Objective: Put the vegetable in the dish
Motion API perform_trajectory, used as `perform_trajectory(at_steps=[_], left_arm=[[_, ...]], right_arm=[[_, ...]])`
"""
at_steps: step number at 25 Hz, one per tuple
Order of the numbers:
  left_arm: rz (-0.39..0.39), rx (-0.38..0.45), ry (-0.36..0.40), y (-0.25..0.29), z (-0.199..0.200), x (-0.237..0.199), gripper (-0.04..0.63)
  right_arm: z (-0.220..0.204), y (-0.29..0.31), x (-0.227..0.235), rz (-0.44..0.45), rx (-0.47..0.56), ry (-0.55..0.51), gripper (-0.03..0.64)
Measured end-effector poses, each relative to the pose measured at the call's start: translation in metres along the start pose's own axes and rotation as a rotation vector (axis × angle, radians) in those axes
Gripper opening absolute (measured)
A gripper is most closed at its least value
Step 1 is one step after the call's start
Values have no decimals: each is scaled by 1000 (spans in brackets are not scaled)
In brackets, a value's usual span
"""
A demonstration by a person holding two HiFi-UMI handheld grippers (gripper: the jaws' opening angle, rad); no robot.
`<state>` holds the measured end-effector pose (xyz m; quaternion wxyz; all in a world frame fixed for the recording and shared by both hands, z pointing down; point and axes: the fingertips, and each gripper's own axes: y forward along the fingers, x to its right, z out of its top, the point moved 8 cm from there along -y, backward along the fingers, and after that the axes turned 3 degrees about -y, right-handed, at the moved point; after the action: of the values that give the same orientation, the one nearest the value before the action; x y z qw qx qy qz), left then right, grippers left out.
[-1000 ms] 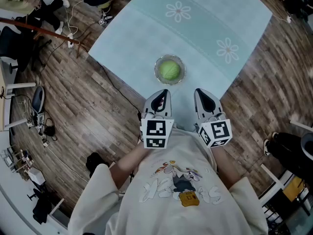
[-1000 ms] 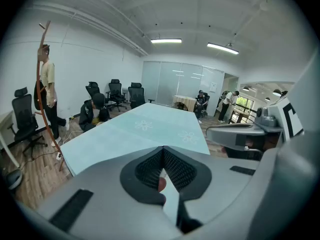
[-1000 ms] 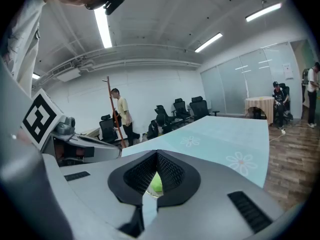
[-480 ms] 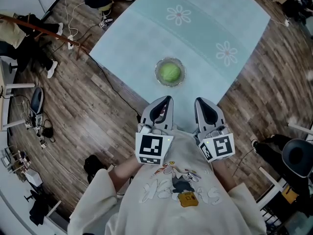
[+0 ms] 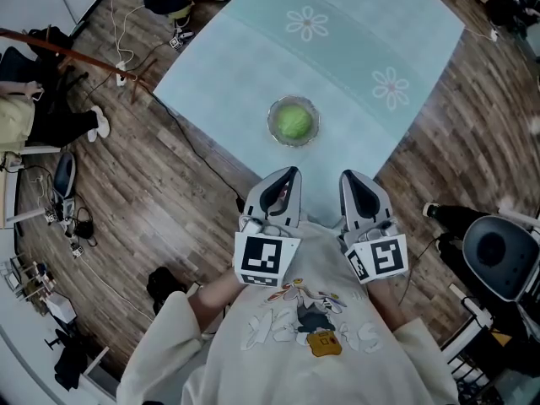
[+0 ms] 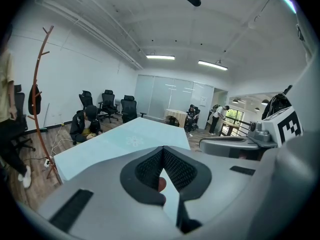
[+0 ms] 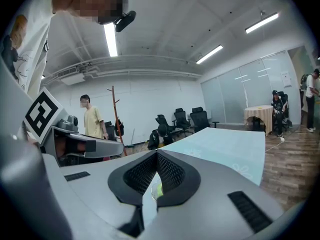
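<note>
Chair [image 5: 498,258] rolled in beside table [image 5: 253,66]; vegetable [image 5: 294,121] sits in dish [image 5: 272,126].

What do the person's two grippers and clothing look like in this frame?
Both the left gripper and right gripper have smooth grey, wedge-shaped shells tapering to a point, with black mesh-textured pads inside. Each carries a white cube printed with black square markers. The person wears a pale T-shirt with a cartoon print.
</note>
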<state>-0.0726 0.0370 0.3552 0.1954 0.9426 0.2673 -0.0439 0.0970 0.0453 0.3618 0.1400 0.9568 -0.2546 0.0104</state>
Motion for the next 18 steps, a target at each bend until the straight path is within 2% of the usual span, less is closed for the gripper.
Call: perform_trajectory(at_steps=[8,18], left_arm=[[-8,7,10,1,-12,8,8],[-16,17,6,-1,0,9,7]], right_arm=[[-12,-3,0,0,-4,3,21],[2,-6,-4,1,-24,-1,21]])
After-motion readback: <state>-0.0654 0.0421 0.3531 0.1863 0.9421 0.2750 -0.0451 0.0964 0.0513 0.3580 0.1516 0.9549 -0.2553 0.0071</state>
